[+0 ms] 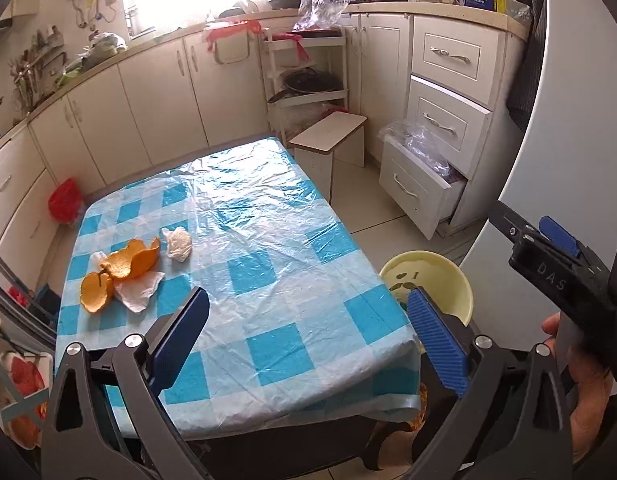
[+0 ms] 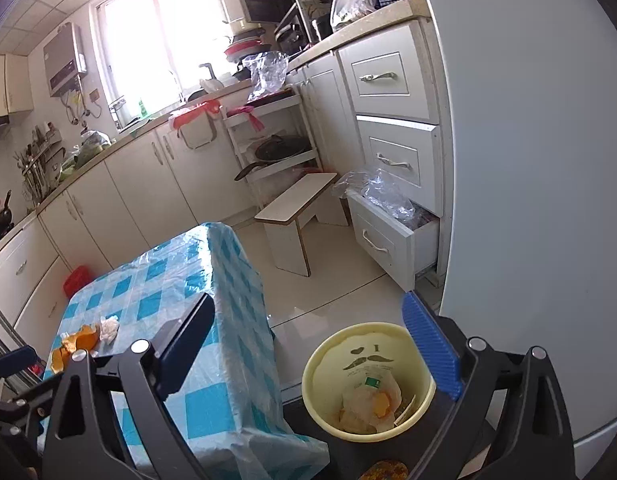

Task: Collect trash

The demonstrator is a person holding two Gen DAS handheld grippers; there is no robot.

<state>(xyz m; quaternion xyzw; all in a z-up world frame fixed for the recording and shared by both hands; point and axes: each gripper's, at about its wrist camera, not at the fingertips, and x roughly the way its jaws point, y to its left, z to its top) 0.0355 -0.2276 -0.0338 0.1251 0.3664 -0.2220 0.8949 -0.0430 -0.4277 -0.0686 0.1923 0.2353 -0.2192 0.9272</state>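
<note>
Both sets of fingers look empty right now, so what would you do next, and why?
Probably bring the left gripper down toward the orange peel on the checked table and grasp it. Both grippers are open and empty, peel and crumpled tissues lie on the table, and the yellow bin beside it holds trash already. The right gripper hangs over that bin, farther from the peel.
</note>
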